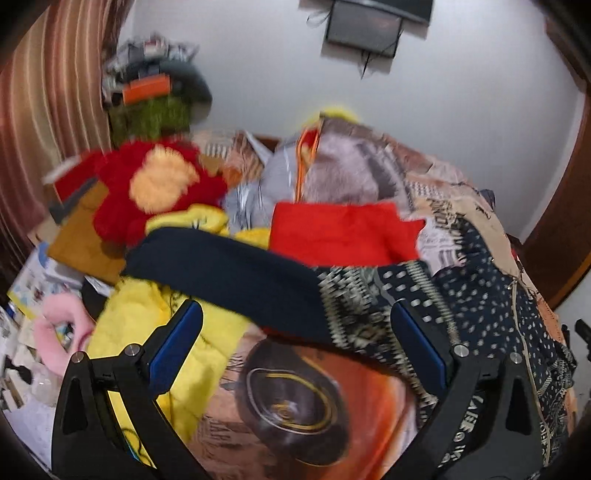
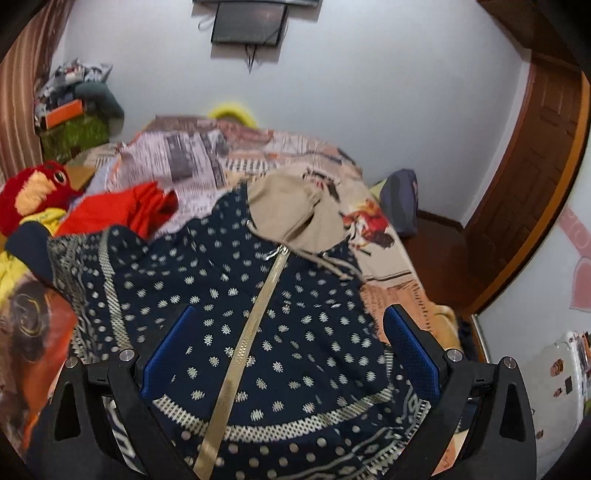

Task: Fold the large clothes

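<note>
While the bed [image 2: 388,295] is lying cluttered, the navy patterned hoodie [image 2: 295,314] is spreading across it, zipper up, its sleeve [image 1: 229,269] stretching leftward. Both claws are hovering wide open, holding nothing: right claw [image 2: 291,347] over the body, left claw [image 1: 299,339] near the sleeve. Folding is seemingly starting; gripping that sleeve likely comes next.

We see a pale wall [image 2: 369,92] with a dark screen [image 2: 249,24] at the top of the frame, a striped curtain [image 1: 55,110] at the upper left, a wooden door [image 2: 535,166] at right, and a bed [image 2: 384,258] in the centre.
</note>
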{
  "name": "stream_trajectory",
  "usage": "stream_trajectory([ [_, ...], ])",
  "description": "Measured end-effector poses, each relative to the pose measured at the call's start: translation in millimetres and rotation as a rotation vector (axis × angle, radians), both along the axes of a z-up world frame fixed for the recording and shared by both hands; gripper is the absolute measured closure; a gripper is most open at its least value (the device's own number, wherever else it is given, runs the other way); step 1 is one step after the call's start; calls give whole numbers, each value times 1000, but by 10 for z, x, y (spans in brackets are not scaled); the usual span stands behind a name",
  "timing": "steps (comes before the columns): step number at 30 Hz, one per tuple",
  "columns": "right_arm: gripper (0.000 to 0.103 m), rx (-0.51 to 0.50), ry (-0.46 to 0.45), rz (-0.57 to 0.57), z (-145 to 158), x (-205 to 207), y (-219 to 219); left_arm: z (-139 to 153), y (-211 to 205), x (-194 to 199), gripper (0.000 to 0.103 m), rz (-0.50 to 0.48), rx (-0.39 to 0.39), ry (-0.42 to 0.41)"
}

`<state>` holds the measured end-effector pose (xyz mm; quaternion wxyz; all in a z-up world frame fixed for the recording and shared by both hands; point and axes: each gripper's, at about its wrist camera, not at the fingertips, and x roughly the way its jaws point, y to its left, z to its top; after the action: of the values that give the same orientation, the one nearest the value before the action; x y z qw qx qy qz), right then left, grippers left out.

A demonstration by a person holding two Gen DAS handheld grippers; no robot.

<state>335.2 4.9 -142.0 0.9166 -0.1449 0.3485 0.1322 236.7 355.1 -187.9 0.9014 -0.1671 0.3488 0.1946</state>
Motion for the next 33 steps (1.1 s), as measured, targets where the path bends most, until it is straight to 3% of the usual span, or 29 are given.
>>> stream_trajectory([
  [8, 3, 61, 97, -29, -97, 491, 0, -615, 883, 157, 20, 39, -337, 61],
  [16, 3, 80, 127, -54, -63, 895, 80, -1004, 1498, 201, 32, 167, -498, 46],
  [18, 3, 77, 145, -50, -103, 936, 121, -1050, 1606, 231, 42, 202, -483, 49],
  [22, 3, 61, 197, -14, -252, 948, 245, -1049, 1732, 292, 47, 263, -448, 32],
  [27, 3, 11, 242, 13, -414, 896, 342, -884, 1697, 370, 93, 300, -313, 85],
  [30, 3, 1, 246, 32, -421, 828, 347, -665, 1642, 333, 99, 293, -272, 61],
  [33, 3, 9, 239, 44, -370, 768, 314, -254, 1438, 306, 100, 266, -155, 19],
])
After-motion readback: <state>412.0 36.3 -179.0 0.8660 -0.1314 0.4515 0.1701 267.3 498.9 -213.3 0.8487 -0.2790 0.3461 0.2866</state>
